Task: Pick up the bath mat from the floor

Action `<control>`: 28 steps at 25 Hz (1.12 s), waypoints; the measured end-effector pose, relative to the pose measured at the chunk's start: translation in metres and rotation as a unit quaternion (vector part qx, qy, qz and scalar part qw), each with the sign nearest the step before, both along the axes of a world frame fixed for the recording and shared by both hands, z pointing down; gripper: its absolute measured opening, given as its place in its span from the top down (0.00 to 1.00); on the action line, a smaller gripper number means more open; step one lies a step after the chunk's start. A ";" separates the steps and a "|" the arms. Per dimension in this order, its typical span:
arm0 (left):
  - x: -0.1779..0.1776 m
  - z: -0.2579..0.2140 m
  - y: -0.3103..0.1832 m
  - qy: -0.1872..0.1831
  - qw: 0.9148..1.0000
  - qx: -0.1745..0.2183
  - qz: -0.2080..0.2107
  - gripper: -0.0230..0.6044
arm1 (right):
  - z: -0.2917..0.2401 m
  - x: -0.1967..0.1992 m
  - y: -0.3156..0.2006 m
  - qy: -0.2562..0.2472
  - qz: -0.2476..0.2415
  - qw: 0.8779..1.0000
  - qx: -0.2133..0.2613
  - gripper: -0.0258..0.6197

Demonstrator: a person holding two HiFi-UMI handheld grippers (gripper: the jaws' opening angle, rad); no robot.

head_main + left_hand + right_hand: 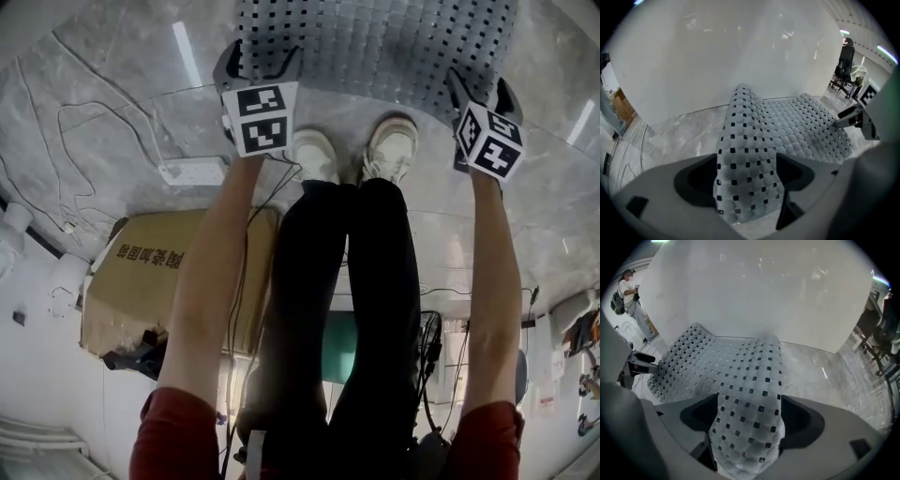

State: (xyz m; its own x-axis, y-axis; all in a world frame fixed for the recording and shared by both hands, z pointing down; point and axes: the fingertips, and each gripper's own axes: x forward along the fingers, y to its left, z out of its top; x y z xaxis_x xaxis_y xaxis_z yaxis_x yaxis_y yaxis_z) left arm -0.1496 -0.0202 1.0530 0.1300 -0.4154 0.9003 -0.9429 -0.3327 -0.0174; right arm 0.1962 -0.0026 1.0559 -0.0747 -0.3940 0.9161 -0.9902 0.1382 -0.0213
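An office-like workroom — marble floor [112, 103], power strip [194, 172], cardboard box [141, 272], office chair [844, 65].

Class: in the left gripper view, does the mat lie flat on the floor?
No, the mat rises in a ridge above the floor.

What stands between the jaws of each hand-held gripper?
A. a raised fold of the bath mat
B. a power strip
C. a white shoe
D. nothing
A: in both gripper views the perforated bath mat rises between the wide-apart jaws of the left hand-held gripper and the right hand-held gripper.

Red sleeves [173, 436], black trousers [375, 309], white sneakers [392, 148]
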 end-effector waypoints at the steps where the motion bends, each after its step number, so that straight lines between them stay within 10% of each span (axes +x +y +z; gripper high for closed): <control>1: -0.002 0.004 -0.003 -0.002 1.000 -0.002 0.001 0.37 | 0.006 0.005 0.000 0.002 0.006 1.000 -0.006 0.32; 18: -0.020 0.047 -0.015 -0.016 0.999 -0.039 -0.003 0.35 | 0.048 0.020 0.015 -0.009 0.041 0.997 -0.066 0.35; 28: 0.007 0.035 -0.004 0.005 0.994 -0.095 -0.048 0.61 | 0.032 0.001 0.016 -0.024 0.063 0.994 -0.082 0.60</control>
State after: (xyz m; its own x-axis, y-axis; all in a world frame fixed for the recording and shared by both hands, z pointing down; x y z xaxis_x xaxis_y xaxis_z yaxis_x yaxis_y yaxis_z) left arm -0.1426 -0.0240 1.0875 0.1076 -0.2482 0.9627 -0.9703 -0.2371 0.0473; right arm 0.1967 0.0129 1.0878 -0.0800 -0.2479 0.9655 -0.9967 0.0036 -0.0817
